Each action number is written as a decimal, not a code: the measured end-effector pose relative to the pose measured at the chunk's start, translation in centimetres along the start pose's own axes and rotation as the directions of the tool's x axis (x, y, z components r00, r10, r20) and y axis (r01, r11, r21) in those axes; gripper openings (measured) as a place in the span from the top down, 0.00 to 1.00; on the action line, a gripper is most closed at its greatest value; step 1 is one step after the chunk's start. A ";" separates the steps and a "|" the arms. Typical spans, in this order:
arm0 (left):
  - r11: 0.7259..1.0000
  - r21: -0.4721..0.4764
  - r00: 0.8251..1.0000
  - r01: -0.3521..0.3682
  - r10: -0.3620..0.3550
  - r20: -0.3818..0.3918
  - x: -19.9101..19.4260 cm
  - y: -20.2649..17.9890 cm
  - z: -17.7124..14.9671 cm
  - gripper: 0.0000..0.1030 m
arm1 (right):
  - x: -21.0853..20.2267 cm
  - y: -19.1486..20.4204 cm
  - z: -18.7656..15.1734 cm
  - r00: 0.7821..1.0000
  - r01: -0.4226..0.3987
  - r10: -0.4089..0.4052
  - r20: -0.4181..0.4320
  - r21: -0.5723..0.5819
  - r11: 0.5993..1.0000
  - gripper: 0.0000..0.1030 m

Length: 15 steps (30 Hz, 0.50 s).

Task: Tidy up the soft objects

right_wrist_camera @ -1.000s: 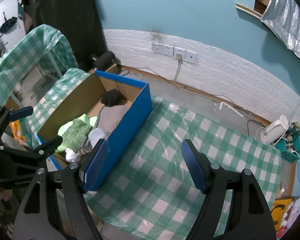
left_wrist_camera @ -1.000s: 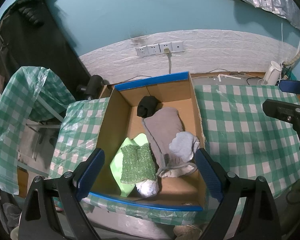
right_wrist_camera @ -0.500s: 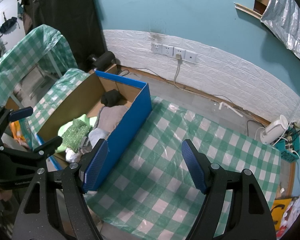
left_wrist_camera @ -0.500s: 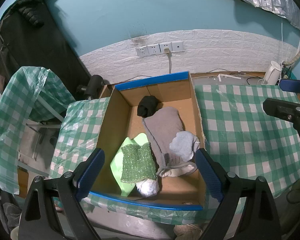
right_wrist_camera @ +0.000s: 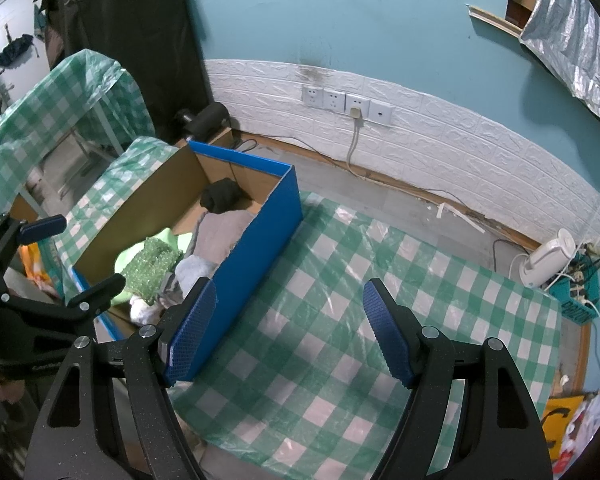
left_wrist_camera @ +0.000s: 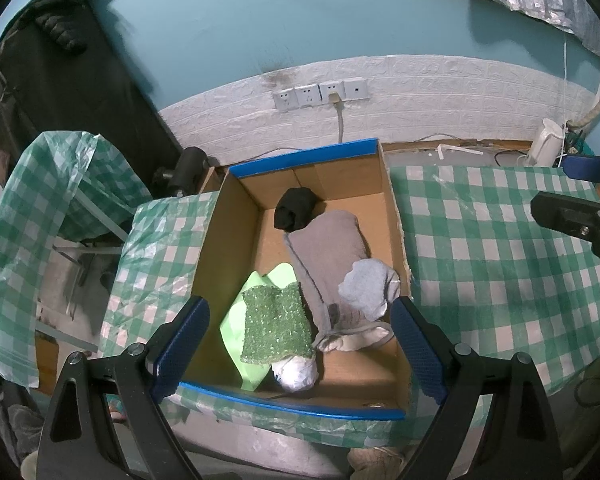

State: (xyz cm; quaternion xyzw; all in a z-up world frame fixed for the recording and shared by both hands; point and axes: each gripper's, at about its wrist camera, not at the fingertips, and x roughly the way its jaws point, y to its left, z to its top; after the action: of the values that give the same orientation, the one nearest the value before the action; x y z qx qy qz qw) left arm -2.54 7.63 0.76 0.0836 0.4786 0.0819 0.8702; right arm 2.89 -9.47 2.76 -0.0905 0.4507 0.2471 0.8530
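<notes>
The left tool is hovering over the near end of the cardboard box, its blue pads spread wide, gripping nothing and touching nothing. The box is sitting on the desk, which is wearing a green-and-white checked cover, and all the soft things are lying inside it. Going from left to right in the left wrist view: a light green cloth is resting against the left half of the floor, a sparkly green knit piece is lying on top of it, and a white bundle is sitting just below that, near the front wall. A long grey-brown cloth is stretching down the middle, with a black rolled item touching its far end and a pale grey sock lying over its right side.

The right tool is hanging over bare checked cover to the right of the box, its pads also standing well apart and holding nothing; its left pad is showing just in front of the box's blue outer wall.
</notes>
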 end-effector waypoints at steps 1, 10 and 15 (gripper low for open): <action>1.000 -0.002 1.000 0.001 -0.001 -0.002 0.0 0.0 0.0 0.10 | 0.0 0.0 0.0 1.000 0.000 0.000 0.000 0.001 1.000 0.26; 1.000 0.000 1.000 0.000 0.000 0.000 0.0 0.1 0.0 0.10 | 0.0 0.0 0.0 1.000 0.000 0.000 0.000 0.000 1.000 0.26; 1.000 0.001 1.000 0.002 -0.002 -0.001 0.0 0.1 0.1 0.10 | 0.0 -0.2 0.0 1.000 0.001 -0.001 0.000 -0.001 1.000 0.26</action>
State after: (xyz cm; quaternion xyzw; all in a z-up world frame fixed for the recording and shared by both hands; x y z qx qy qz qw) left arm -2.49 7.67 0.82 0.0835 0.4792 0.0808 0.8700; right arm 2.96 -9.62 2.78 -0.0908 0.4504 0.2470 0.8532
